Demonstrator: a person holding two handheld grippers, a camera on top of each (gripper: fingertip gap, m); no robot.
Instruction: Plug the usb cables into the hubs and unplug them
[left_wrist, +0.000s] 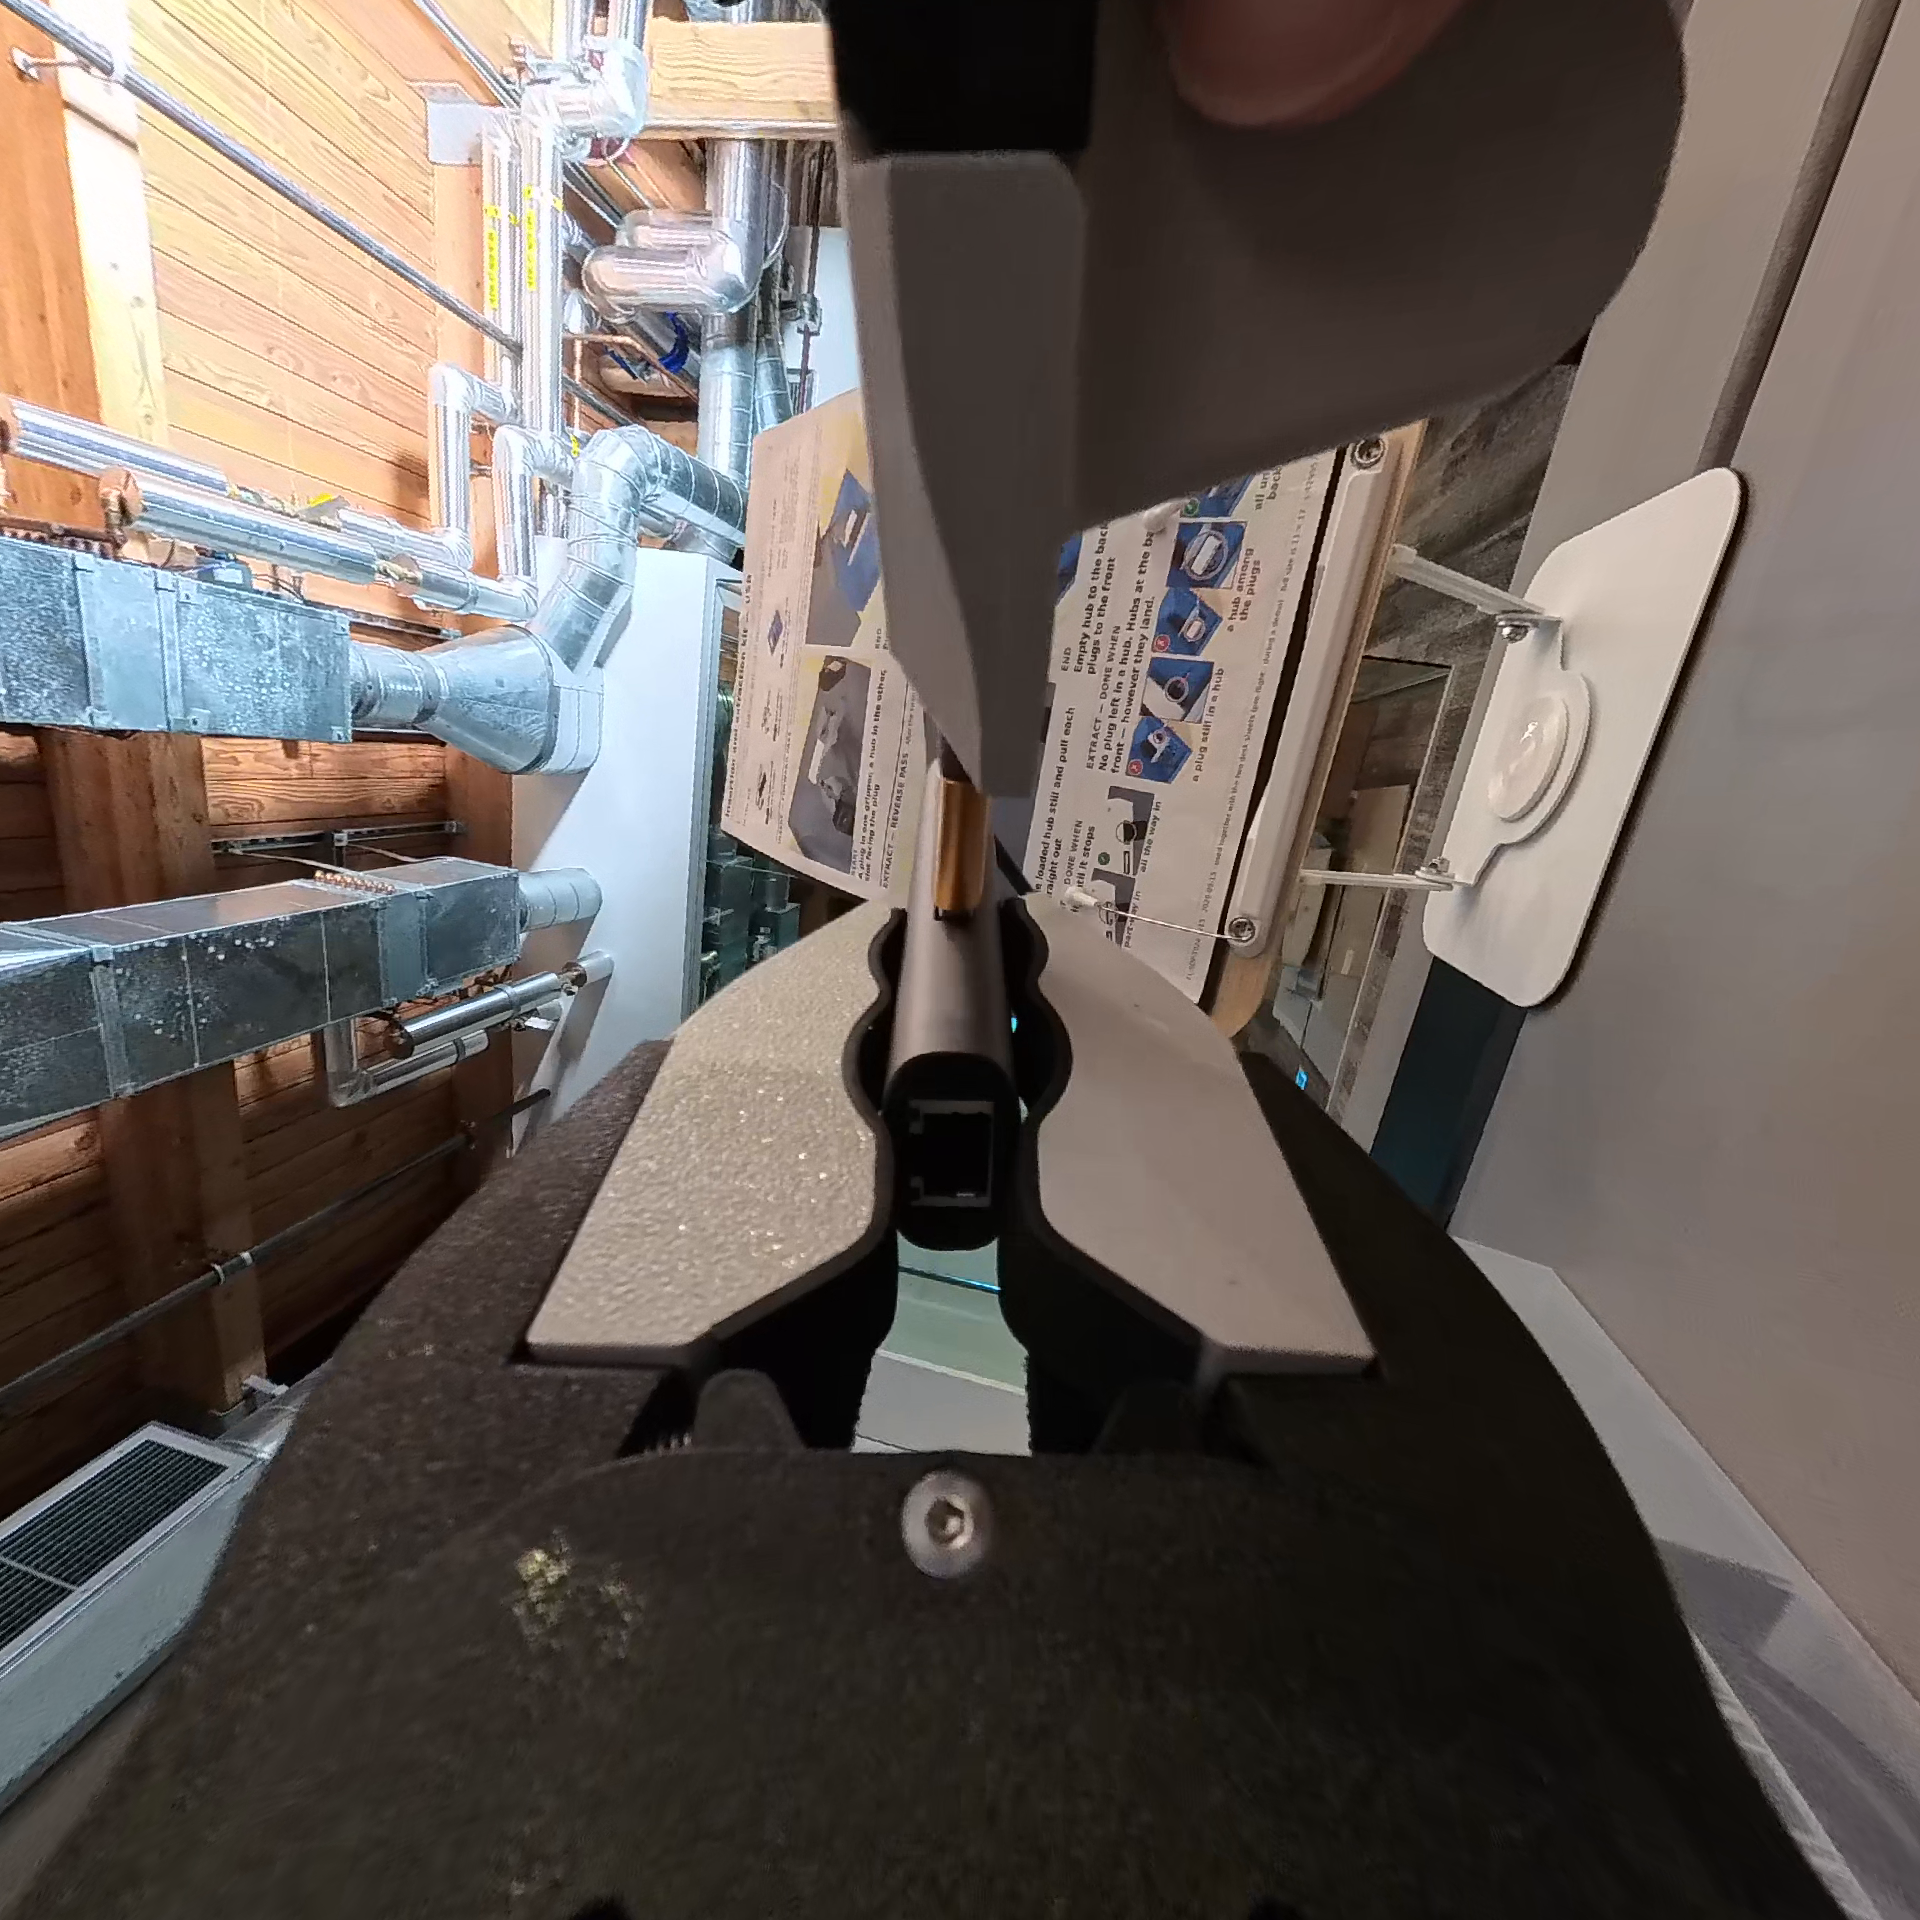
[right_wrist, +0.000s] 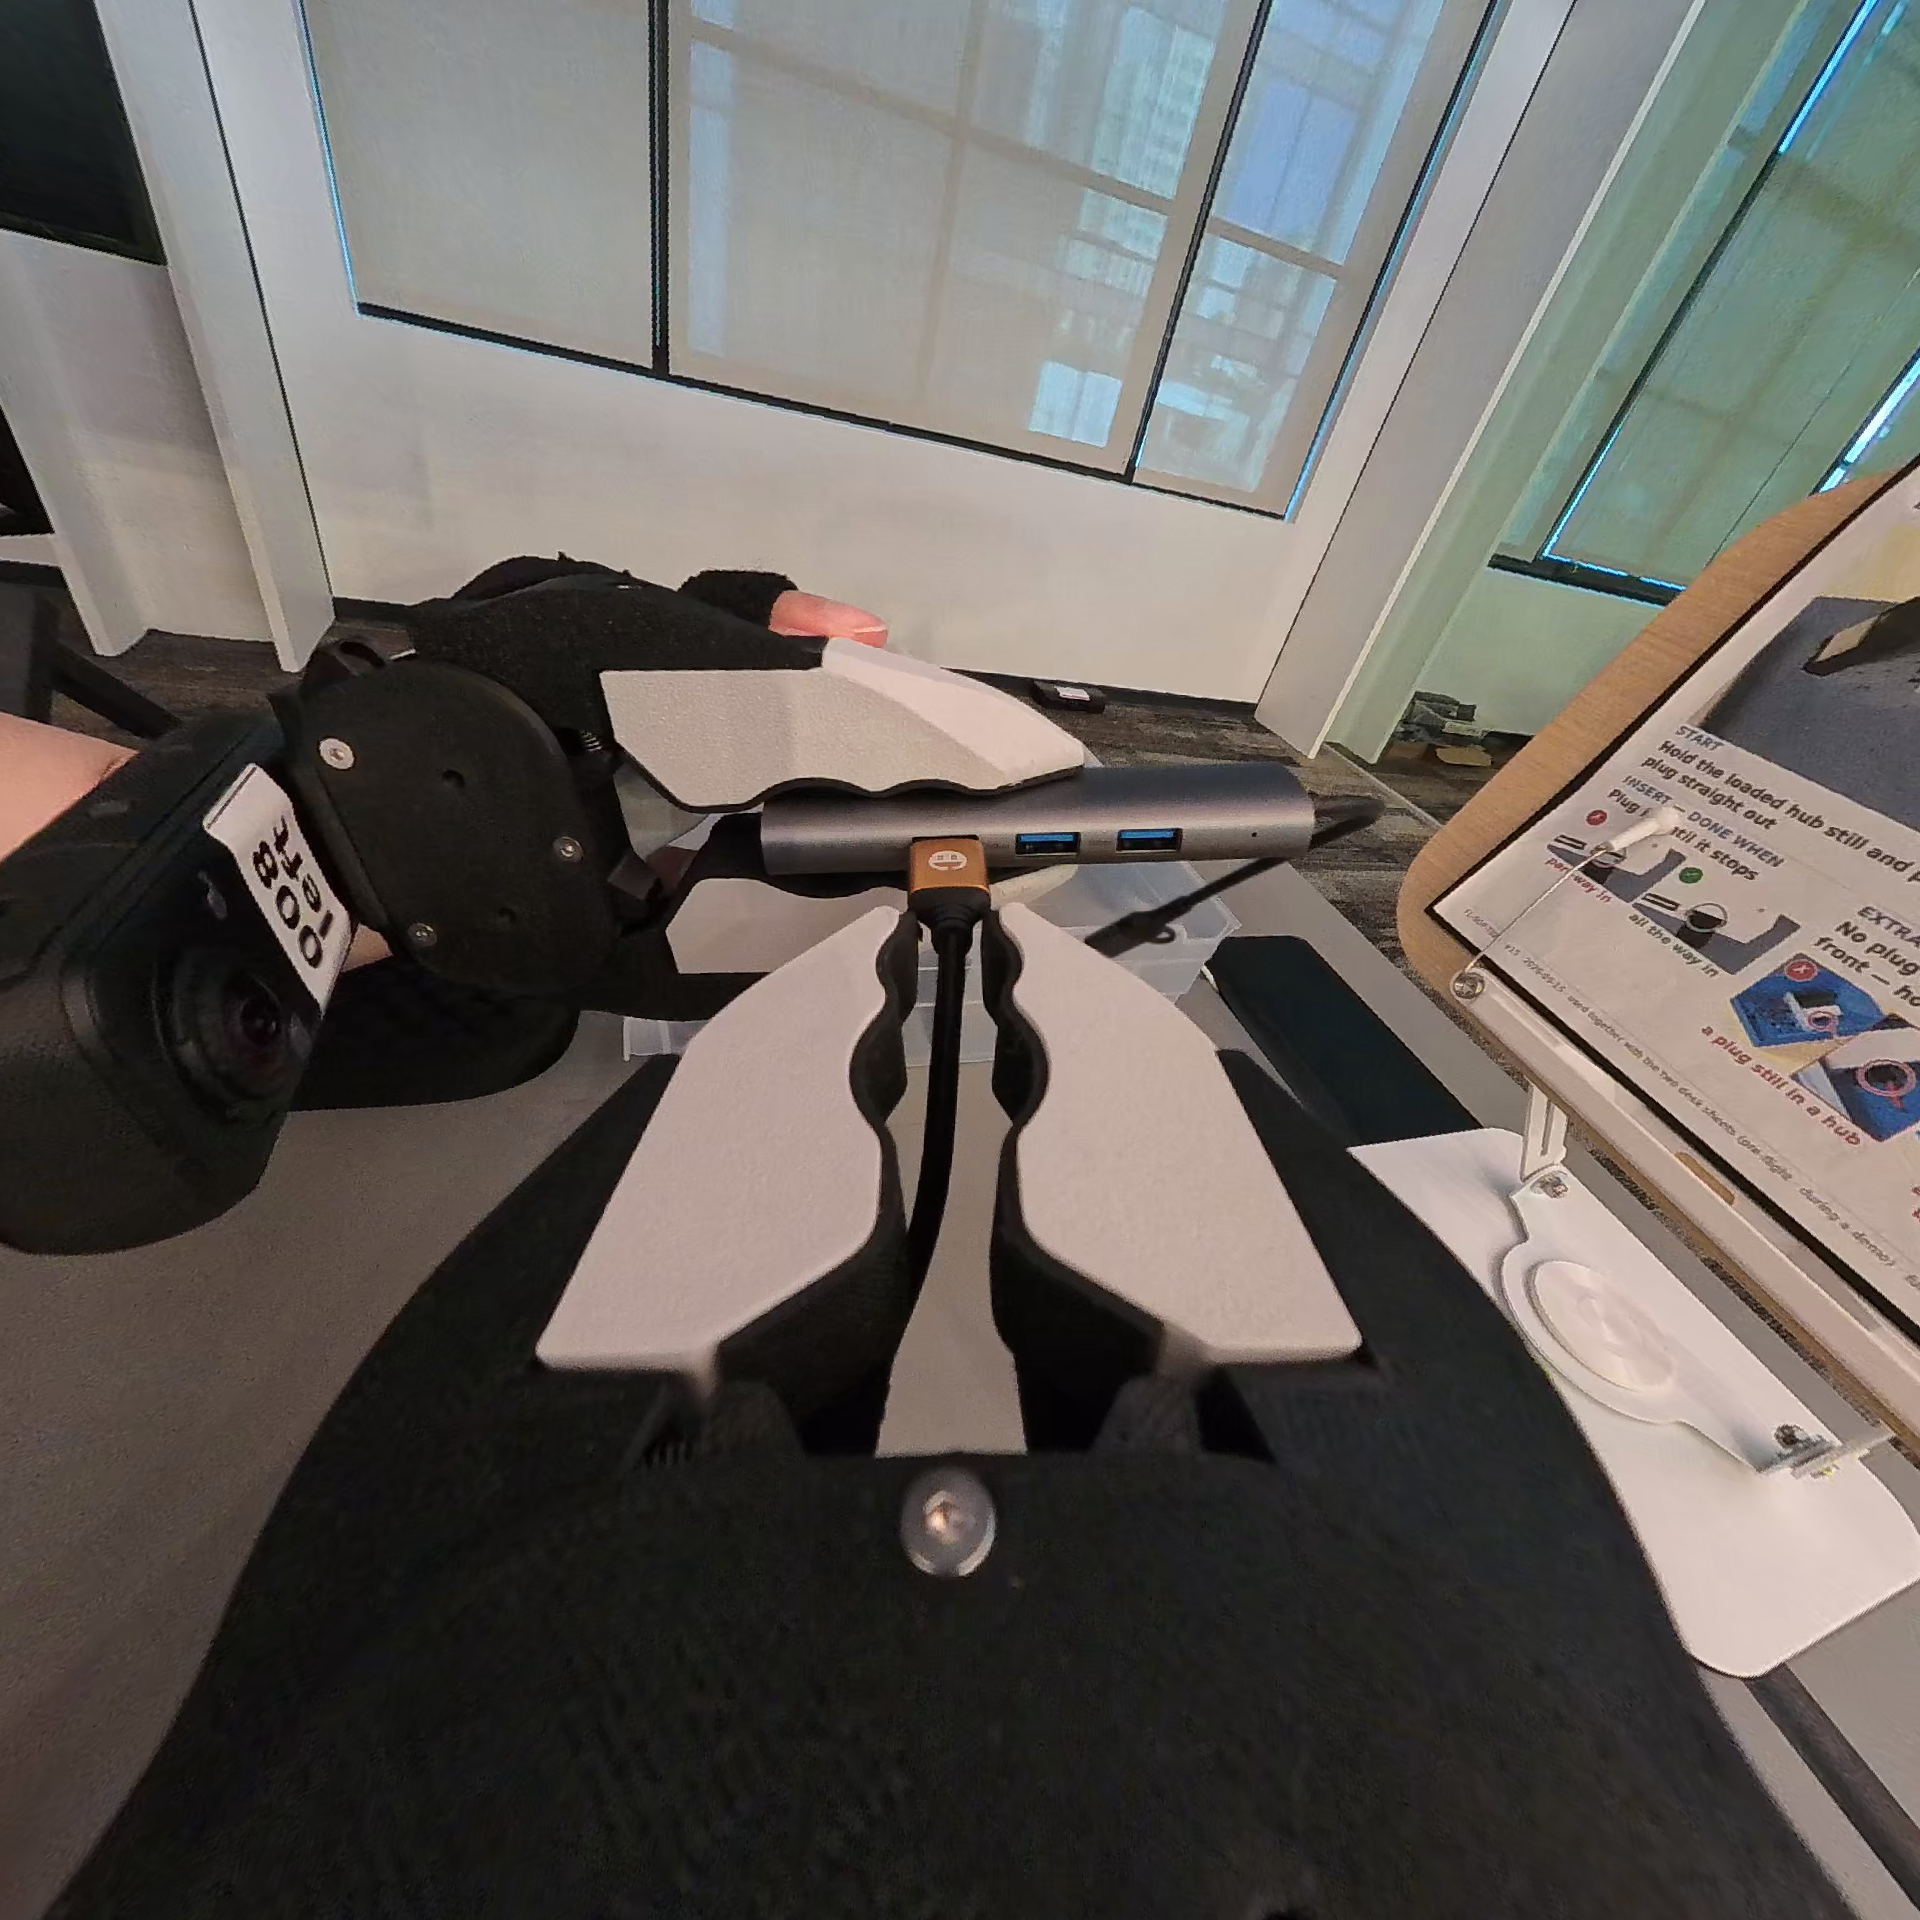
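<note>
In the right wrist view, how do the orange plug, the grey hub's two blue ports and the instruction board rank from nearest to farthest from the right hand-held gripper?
1. Orange plug, just past the right hand-held gripper, seated in the grey hub.
2. Blue ports, right of the plug.
3. Instruction board, far right.

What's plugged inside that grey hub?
An orange-collared USB plug sits in the hub; two blue ports beside it are empty. Its metal tip is hidden inside.

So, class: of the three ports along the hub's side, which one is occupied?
The port nearest the left gripper: the orange plug sits in it, while the two blue ports beside it are empty.
</note>
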